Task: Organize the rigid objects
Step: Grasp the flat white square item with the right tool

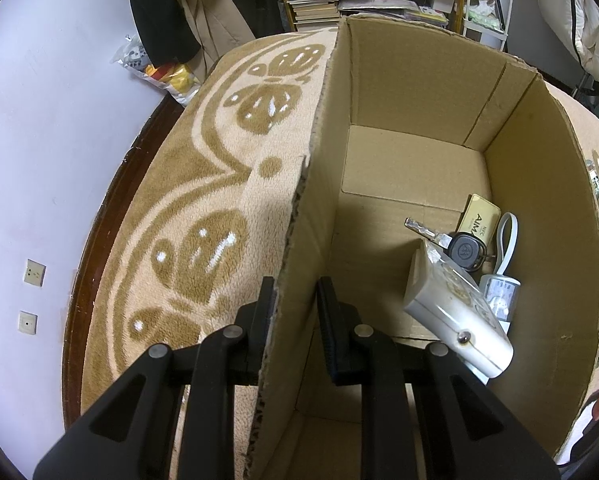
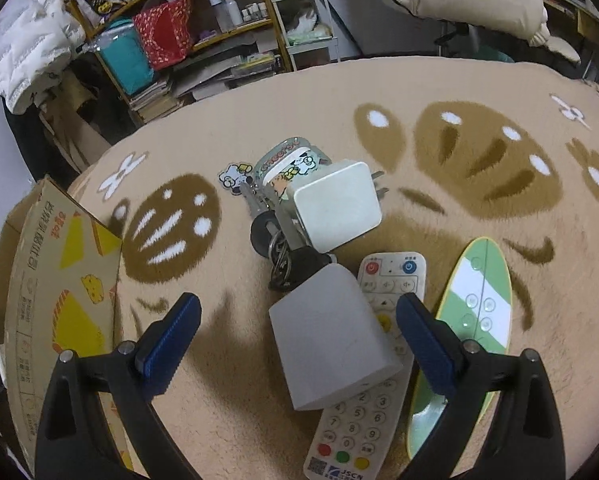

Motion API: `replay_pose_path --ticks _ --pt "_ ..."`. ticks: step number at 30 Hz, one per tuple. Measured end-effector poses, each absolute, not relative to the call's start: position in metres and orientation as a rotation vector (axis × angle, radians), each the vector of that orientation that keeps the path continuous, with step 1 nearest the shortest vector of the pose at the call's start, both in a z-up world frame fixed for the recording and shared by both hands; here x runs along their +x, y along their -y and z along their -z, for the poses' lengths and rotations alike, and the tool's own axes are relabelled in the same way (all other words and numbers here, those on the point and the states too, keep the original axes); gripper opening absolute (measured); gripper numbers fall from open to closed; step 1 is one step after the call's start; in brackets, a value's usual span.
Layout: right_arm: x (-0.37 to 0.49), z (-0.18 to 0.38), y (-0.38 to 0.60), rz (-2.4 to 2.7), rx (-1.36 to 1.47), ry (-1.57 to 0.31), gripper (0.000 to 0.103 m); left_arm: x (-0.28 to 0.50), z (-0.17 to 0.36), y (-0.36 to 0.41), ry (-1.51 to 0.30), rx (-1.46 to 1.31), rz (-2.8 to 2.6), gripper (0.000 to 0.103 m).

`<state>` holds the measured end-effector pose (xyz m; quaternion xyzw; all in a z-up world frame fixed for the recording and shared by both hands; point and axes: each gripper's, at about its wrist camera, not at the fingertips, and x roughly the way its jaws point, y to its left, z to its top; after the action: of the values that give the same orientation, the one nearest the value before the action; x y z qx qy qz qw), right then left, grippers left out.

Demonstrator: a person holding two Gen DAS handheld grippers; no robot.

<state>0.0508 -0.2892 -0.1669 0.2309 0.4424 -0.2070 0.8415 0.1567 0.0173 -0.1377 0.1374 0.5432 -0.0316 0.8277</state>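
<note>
My left gripper (image 1: 293, 300) is shut on the left wall of an open cardboard box (image 1: 319, 184). Inside the box lie a white rectangular device (image 1: 455, 312), a black car key (image 1: 459, 246), a gold card case (image 1: 479, 216) and a small white bottle with a strap (image 1: 499, 288). My right gripper (image 2: 299, 312) is open above a grey block (image 2: 331, 340) that rests on a white remote control (image 2: 363, 412). Beyond it lie a white plug charger (image 2: 335, 204), a bunch of keys (image 2: 275, 248) and a cartoon-printed case (image 2: 287, 162).
A green and white finger skateboard (image 2: 471, 312) lies right of the remote. The box's printed outer wall (image 2: 59, 300) stands at the left in the right wrist view. Everything sits on a beige patterned blanket (image 2: 459, 208). Shelves with books and bags (image 2: 171, 40) stand behind.
</note>
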Motion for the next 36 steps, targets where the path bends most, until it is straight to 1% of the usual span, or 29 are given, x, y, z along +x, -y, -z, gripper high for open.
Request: replay_pose_path --ticks 7,10,12,15,18,24,27,32,33,34,35,36 --pt "0.058 0.170 0.280 0.411 0.467 -0.977 0.103 0.157 0.136 -0.018 -1.150 0.291 0.067 0.020" --pt "0.054 0.169 0.280 0.413 0.486 -0.966 0.103 0.157 0.135 -0.018 -1.144 0.294 0.066 0.020" --pt "0.054 0.169 0.280 0.420 0.493 -0.963 0.101 0.156 0.135 -0.017 -1.144 0.296 0.065 0.020" --pt "0.053 0.168 0.280 0.423 0.496 -0.961 0.095 0.156 0.134 -0.016 -1.143 0.300 0.063 0.020" --pt "0.054 0.170 0.280 0.413 0.505 -0.967 0.092 0.156 0.134 -0.015 -1.141 0.307 0.062 0.020" --pt "0.060 0.175 0.268 0.414 0.418 -1.014 0.091 0.156 0.134 -0.013 -1.139 0.315 0.060 0.020" --pt "0.062 0.177 0.263 0.420 0.363 -1.039 0.087 0.155 0.134 -0.013 -1.139 0.313 0.061 0.020" --pt "0.063 0.179 0.255 0.431 0.290 -1.053 0.085 0.155 0.133 -0.013 -1.138 0.319 0.062 0.020" --pt "0.064 0.180 0.253 0.439 0.273 -1.057 0.083 0.154 0.134 -0.012 -1.134 0.331 0.058 0.020" --pt "0.065 0.181 0.249 0.453 0.244 -1.064 0.078 0.154 0.134 -0.010 -1.131 0.346 0.054 0.020" --pt "0.067 0.182 0.245 0.472 0.204 -1.075 0.075 0.153 0.134 -0.009 -1.125 0.361 0.052 0.021" --pt "0.068 0.182 0.243 0.485 0.177 -1.078 0.069 0.152 0.135 -0.008 -1.122 0.367 0.050 0.021"
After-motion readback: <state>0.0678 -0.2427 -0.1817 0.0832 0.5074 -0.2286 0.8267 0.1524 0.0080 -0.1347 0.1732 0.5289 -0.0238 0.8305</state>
